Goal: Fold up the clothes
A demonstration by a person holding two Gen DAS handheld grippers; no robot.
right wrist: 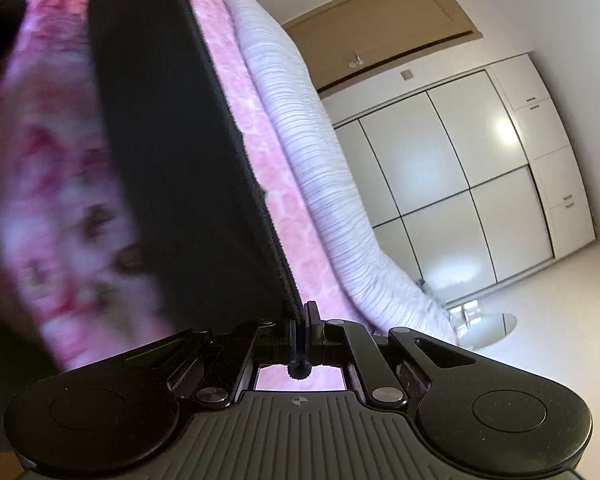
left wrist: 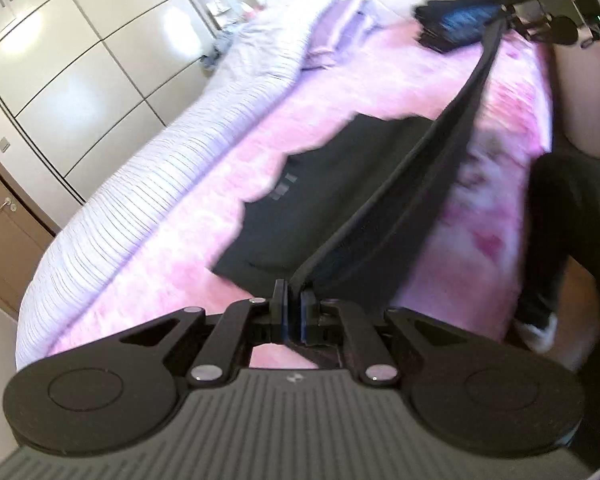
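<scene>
Left tongs (left wrist: 294, 312) clamped on one end of a black garment (left wrist: 340, 208); right tongs (right wrist: 302, 330) clamped on the other end. Stretched taut edge running straight from tongs to tongs, long axis along that line, remainder draping down onto the pink bed cover (left wrist: 220, 168) ahead. Garment type hard to make out, possibly trousers; lower part blurred and cut off.

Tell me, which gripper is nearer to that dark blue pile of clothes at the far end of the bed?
Right. The right gripper hangs just beside the dark blue pile, pinching the black garment. The left gripper pinches the garment's other end, across the bed.
</scene>
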